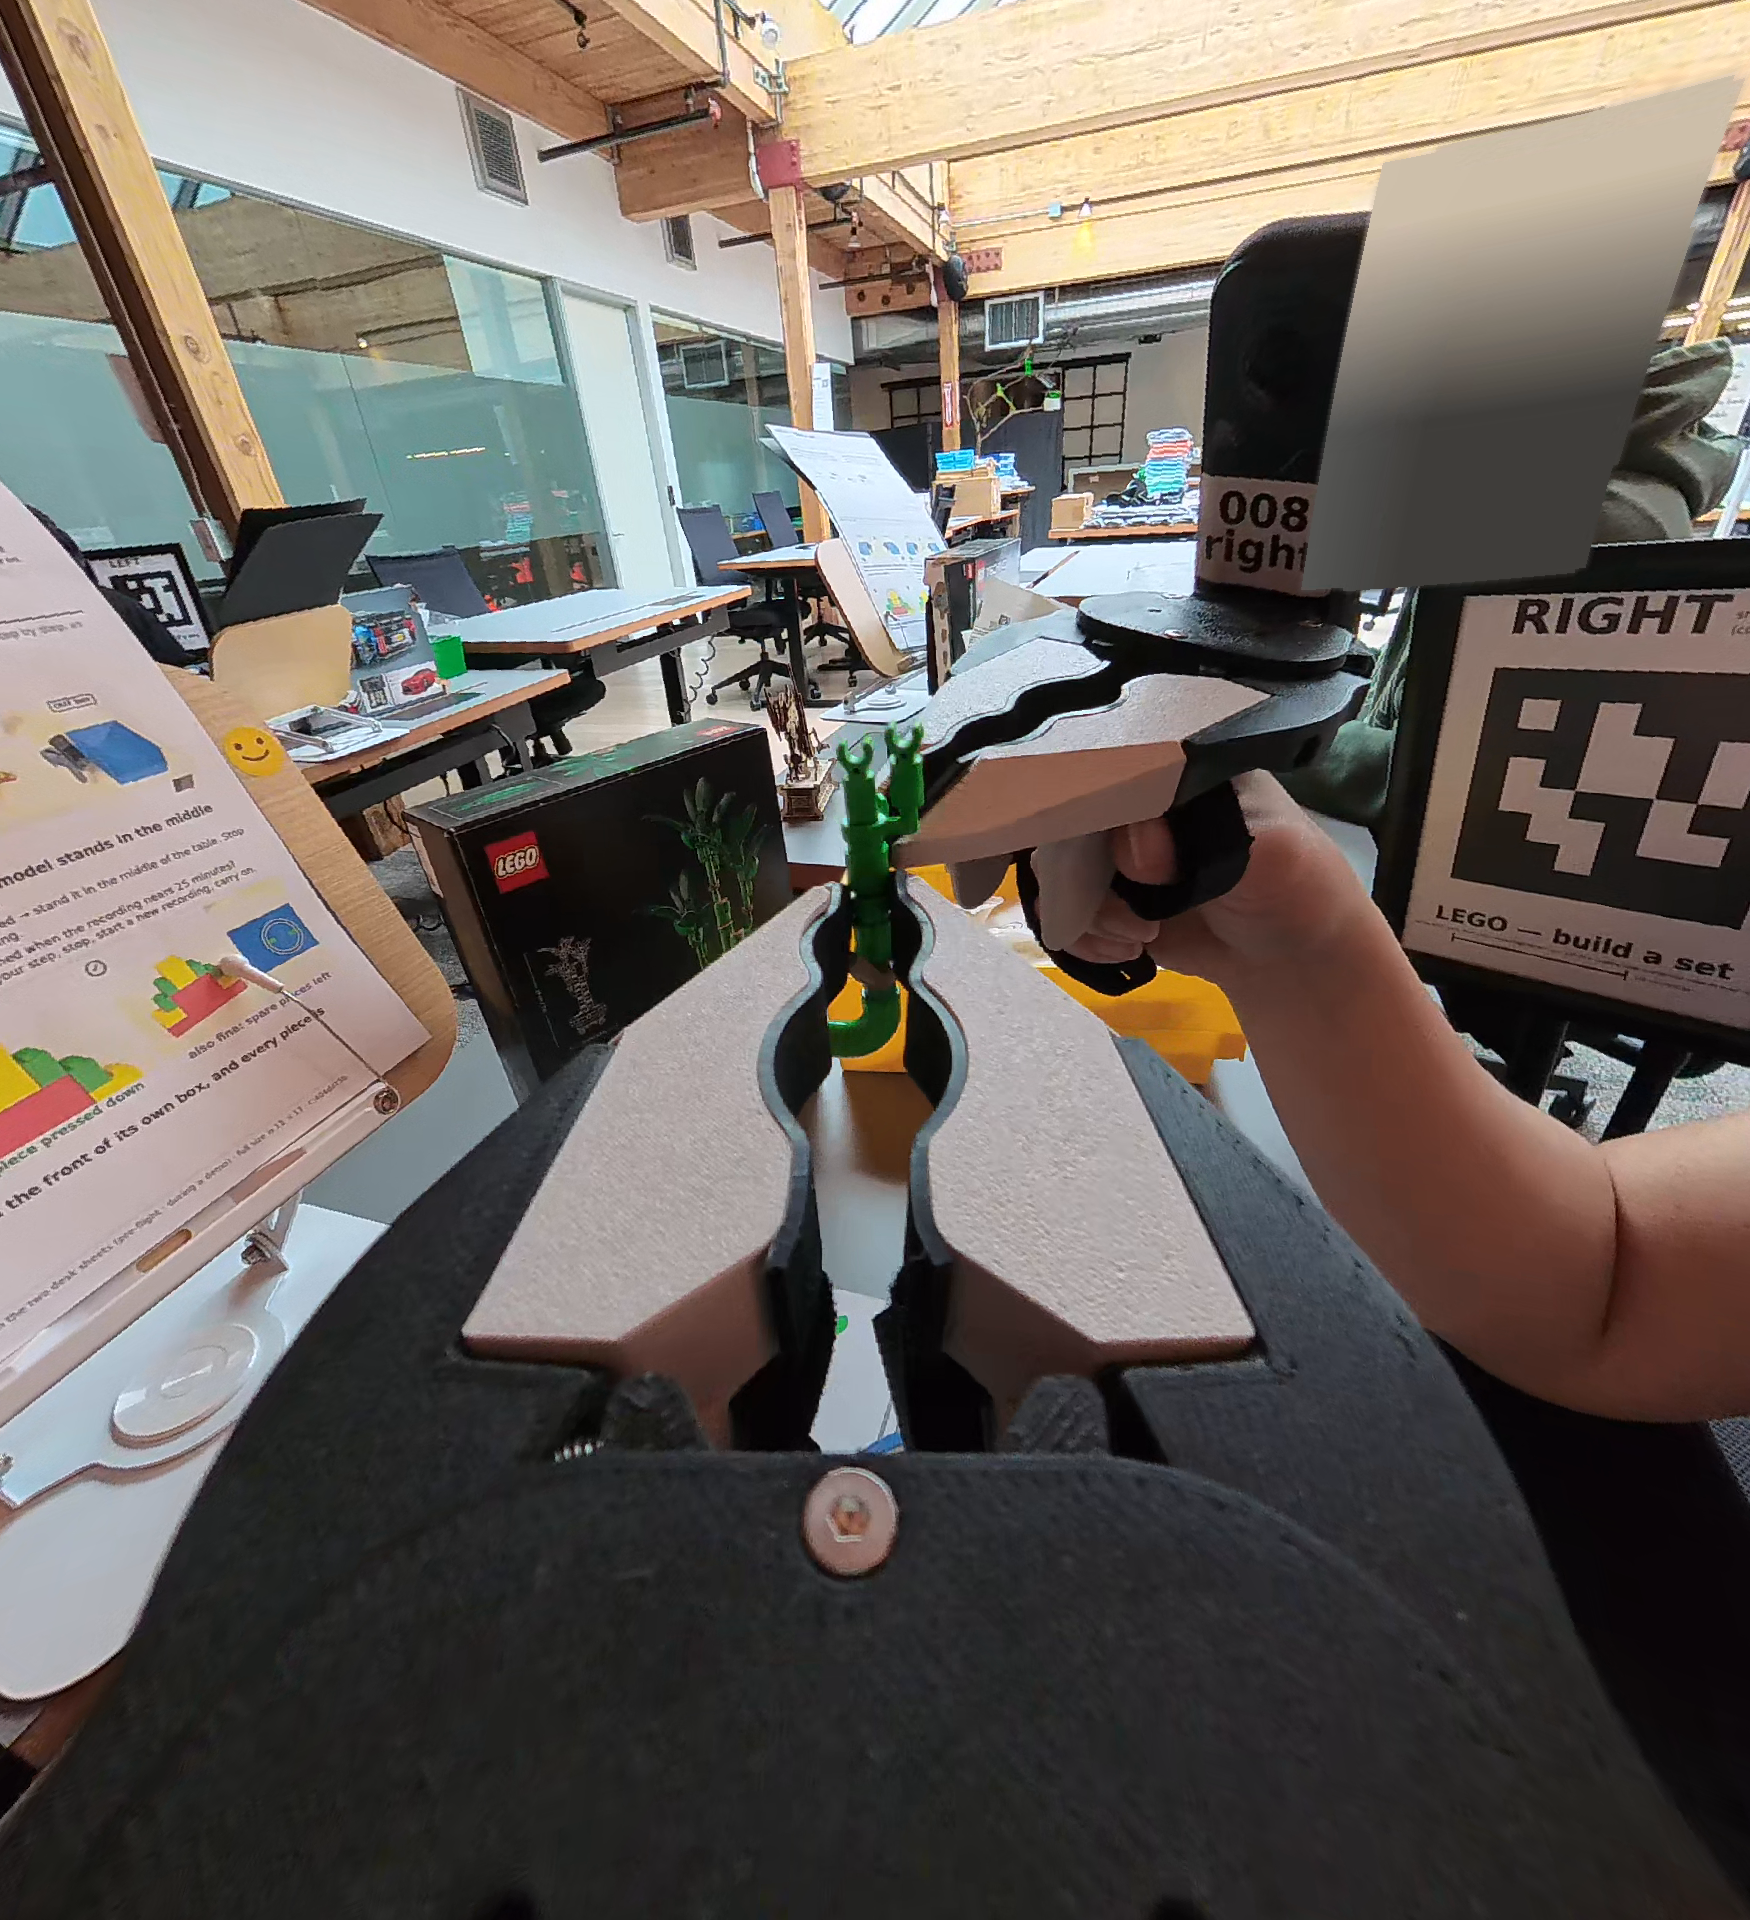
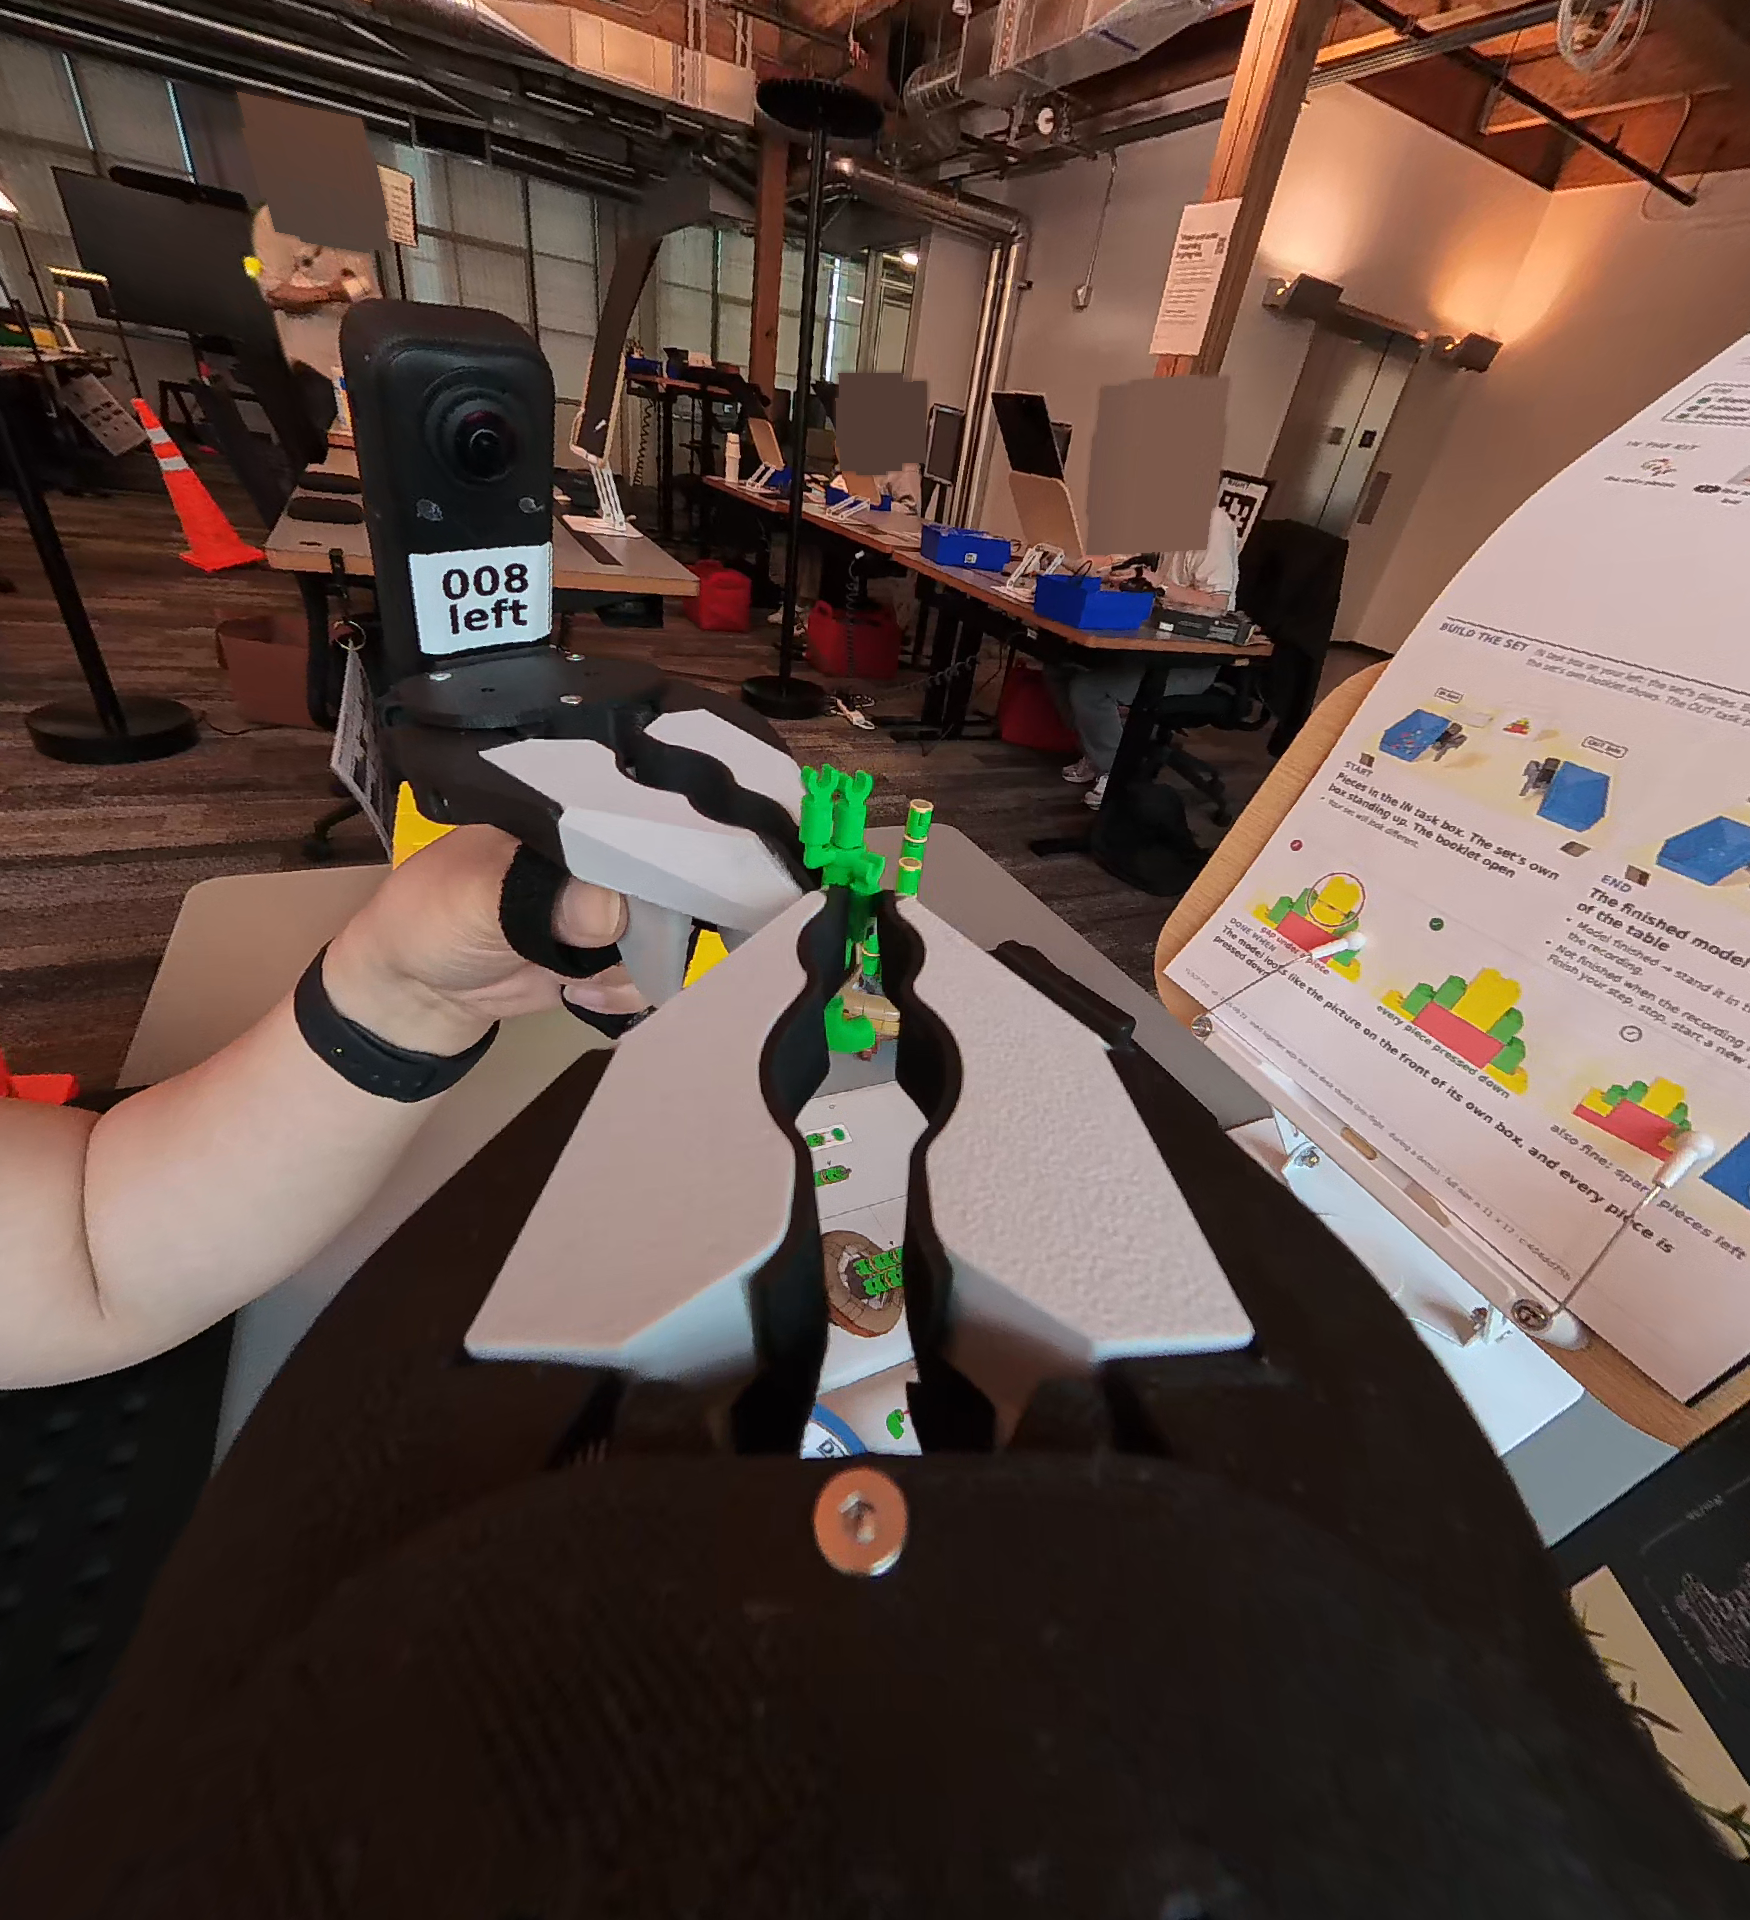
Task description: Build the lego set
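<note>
Your left claw (image 1: 866,914) is clenched on the green stalk (image 1: 871,831), gripping it at the tips about midway up. Your right claw (image 1: 897,831) comes in from the right side in the left wrist view, tips pinched on the same stalk just above the left claw's grip. In the right wrist view the right claw (image 2: 855,920) is clamped on the stalk (image 2: 840,831) too, with the left claw (image 2: 798,873) touching it from the left.

Stalk's long axis is upright. Forked clip ends (image 1: 881,753) point up, above both claws; curved hook end (image 1: 866,1023) hangs below the left tips.

Set box (image 1: 622,883) stands beyond the left claw, to its left. Yellow block (image 1: 1151,1013) sits past the tips, right.
</note>
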`<state>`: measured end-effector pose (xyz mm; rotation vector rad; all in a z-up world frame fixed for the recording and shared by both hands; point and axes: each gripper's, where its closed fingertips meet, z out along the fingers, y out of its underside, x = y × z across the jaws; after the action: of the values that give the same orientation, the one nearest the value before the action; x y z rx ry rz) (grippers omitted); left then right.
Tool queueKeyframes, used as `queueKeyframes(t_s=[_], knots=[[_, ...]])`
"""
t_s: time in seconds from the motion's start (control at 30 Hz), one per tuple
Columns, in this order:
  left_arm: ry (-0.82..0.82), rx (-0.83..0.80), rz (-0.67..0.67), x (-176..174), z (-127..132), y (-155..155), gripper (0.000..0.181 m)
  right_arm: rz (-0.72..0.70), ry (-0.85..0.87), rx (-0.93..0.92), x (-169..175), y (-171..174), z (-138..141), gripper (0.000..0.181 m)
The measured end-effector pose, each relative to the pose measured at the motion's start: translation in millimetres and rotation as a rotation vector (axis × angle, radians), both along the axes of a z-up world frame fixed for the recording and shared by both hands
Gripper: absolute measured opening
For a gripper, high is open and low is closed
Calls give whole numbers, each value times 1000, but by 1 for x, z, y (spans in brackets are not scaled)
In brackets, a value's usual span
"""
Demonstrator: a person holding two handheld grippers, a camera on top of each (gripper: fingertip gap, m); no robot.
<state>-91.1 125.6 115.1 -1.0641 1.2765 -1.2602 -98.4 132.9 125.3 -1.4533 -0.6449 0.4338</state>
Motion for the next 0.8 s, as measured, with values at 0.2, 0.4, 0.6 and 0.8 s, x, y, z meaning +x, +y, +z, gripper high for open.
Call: queueKeyframes(t_s=[0.2, 0.4, 0.6, 0.8], knots=[[6, -21, -77, -3, 1, -10, 4, 125, 57, -32, -3, -10, 0, 2], [13, -51, -147, -4, 0, -18, 5, 246, 106, -58, -4, -17, 0, 2], [6, -87, -259, -9, 2, -30, 5, 341, 117, -63, -9, -29, 1, 2], [8, -121, -383, -14, 3, -46, 5, 480, 146, -70, -15, -44, 3, 2]])
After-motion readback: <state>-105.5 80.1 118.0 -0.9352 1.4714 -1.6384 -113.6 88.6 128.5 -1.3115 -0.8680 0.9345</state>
